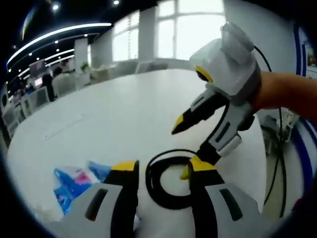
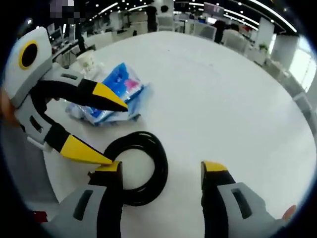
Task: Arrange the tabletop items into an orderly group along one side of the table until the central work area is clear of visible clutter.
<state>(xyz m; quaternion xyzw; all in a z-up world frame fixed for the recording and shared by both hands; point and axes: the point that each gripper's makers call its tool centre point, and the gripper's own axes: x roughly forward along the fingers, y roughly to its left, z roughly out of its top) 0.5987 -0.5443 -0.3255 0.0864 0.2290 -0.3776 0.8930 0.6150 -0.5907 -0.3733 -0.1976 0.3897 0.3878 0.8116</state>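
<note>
- Left hand-held gripper: grey body, yellow-tipped black jaws, spread wide. The jaws straddle the coil and pinch nothing.
- Right hand-held gripper: same build, jaws also spread and holding nothing. Its left jaw tip sits at the coil's near edge; whether it touches cannot be told.
- Black coiled rubber-sheathed cable: lies flat on the white round counter, near the edge closest to the person, between the two hand-held grippers.
- Handling judgement, cable: light, flexible, likely springy; the loops may slip apart if lifted by a single strand. Best hold looks to be across the bundled strands on one side of the ring, pinching all turns together.
- Blue-and-pink printed plastic packet: just beyond the coil, apart from it, crumpled at its edges. Judged soft and light; the film may be slippery, so a pinch on a gathered edge is advisable.
- White paper cup with a green mark: upright, near the counter's rim beyond the packet. Judged light and easily tipped.
- Centre and far side of the counter: bare white surface.
</note>
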